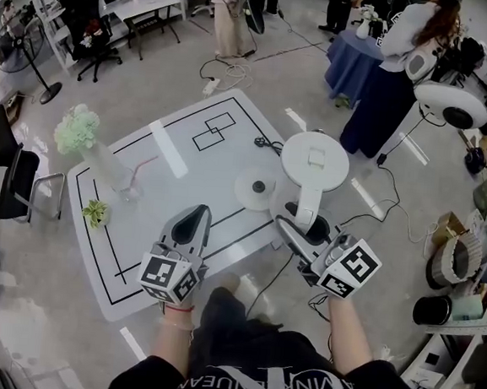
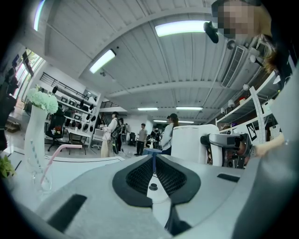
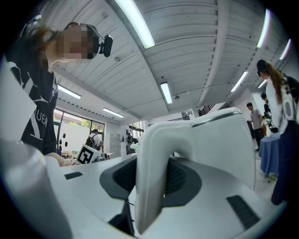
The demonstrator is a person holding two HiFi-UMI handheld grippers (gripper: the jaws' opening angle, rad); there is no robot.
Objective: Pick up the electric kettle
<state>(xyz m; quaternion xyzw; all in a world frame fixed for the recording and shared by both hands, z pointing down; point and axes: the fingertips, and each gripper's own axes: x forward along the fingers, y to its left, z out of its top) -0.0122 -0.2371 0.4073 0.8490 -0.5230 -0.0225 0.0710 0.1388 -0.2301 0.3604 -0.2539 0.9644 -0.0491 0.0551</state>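
Bright, even light from ceiling strip lights; fisheye bending and dark corners, soft shadows.

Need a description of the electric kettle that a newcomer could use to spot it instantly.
Find the white table with black lines in mid-floor and go to its right edge. The electric kettle is the tall white vessel with a round flat lid, its handle between the jaws of the right gripper. The flat round base beside it is low and has no handle.
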